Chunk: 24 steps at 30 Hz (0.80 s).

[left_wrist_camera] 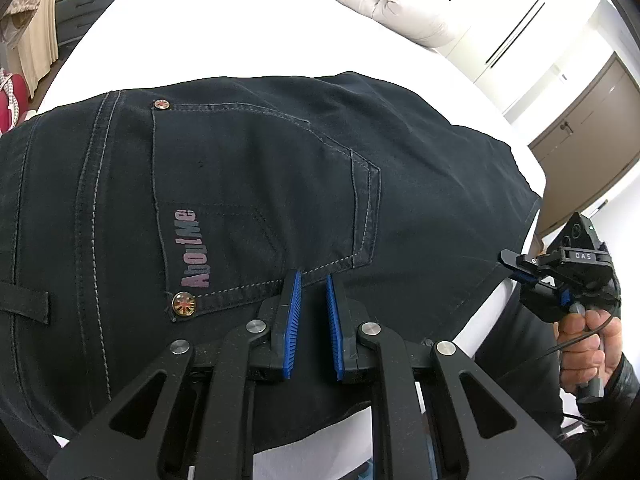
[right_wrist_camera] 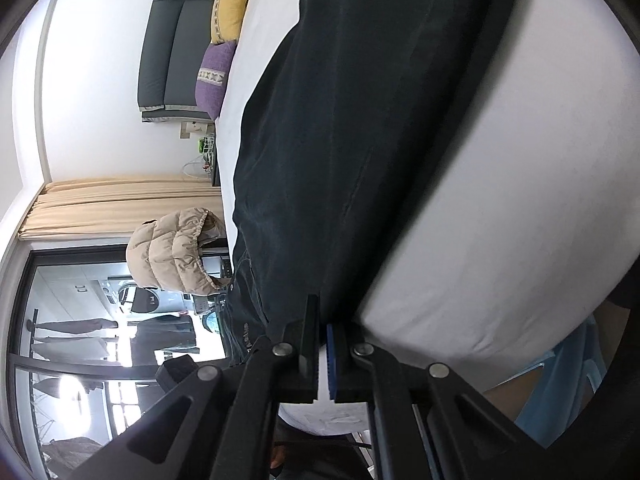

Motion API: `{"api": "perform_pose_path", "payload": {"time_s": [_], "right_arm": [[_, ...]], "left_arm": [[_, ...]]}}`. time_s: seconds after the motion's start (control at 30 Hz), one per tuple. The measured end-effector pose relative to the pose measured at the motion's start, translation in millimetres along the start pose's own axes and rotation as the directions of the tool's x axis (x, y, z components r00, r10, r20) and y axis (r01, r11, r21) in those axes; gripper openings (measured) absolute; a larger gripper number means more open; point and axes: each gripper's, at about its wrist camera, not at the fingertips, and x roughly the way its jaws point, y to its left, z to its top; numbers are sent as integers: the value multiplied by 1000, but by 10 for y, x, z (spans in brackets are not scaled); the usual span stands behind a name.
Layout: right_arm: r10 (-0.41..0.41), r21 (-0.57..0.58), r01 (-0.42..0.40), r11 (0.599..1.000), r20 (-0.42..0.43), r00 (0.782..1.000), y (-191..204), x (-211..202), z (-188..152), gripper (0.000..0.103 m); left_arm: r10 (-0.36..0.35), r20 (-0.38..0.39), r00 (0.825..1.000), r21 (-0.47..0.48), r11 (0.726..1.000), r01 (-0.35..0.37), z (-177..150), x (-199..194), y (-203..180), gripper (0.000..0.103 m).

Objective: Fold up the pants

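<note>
The right gripper is pinched tight on the near edge of the pants, at the bed's near edge. The left gripper is nearly closed over the waist and seems to hold nothing. Lift slowly so the cloth stays flat. The pants are dark, with a back pocket and shiny buttons.
</note>
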Motion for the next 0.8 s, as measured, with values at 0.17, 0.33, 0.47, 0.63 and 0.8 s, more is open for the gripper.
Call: {"api": "perform_pose_path", "payload": {"time_s": [0.17, 0.33, 0.47, 0.63, 0.8], "right_arm": [[21, -2, -21, 1000, -39, 999, -38, -31, 37, 9], [-59, -175, 51, 983, -41, 997, 360, -293, 11, 22], [-10, -275, 7, 961, -11, 1000, 738, -279, 199, 22], [-3, -251, -15, 968, -73, 997, 781, 289, 593, 22], [-19, -92, 14, 996, -54, 998, 204, 449, 881, 0]], "left_arm": [[9, 2, 1000, -12, 1000, -9, 37, -59, -38, 13], [-28, 48, 998, -3, 1000, 28, 203, -234, -211, 13], [-64, 66, 996, 58, 996, 61, 576, -83, -458, 13], [-16, -38, 999, 54, 998, 18, 702, 444, -430, 13], [-52, -20, 998, -1, 999, 52, 517, 412, -231, 13]]}}
